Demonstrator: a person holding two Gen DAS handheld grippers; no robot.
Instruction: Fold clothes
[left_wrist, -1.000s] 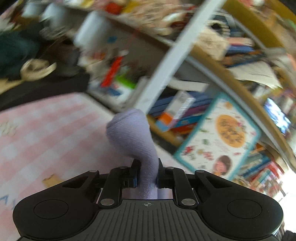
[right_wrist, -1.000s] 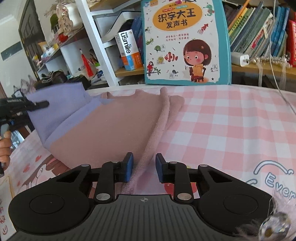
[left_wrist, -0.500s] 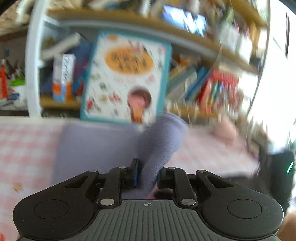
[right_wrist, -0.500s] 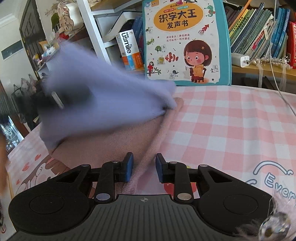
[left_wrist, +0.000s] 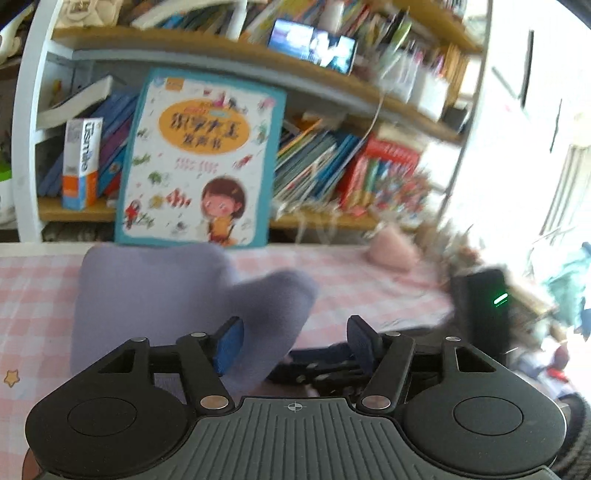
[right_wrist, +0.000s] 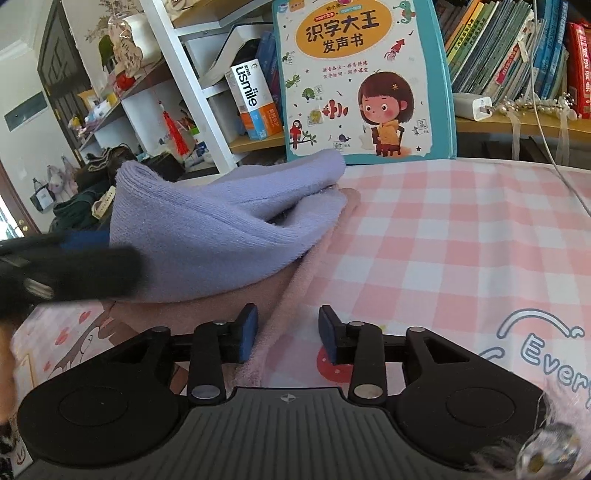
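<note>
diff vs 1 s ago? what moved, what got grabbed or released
The left gripper carried the lilac cloth across over the pink garment; its jaws have just been opening and the cloth is released, folded over. The right gripper stayed put; its jaws have just been opening, freeing the pink edge. The checked tablecloth and book are unchanged.

A big picture book with a teal edge and a drawn girl (right_wrist: 364, 79) stands at the top middle of the right view, leaning on a wooden shelf (right_wrist: 517, 123). Left of it stands a tall white and orange box with blue letters (right_wrist: 255, 99). A red tassel (right_wrist: 173, 129) hangs further left. Rows of thin colourful books (right_wrist: 509, 48) fill the upper right. A white plug block (right_wrist: 474, 107) sits on the shelf below them. A pink and white checked cloth (right_wrist: 461, 229) covers the tabletop.
</note>
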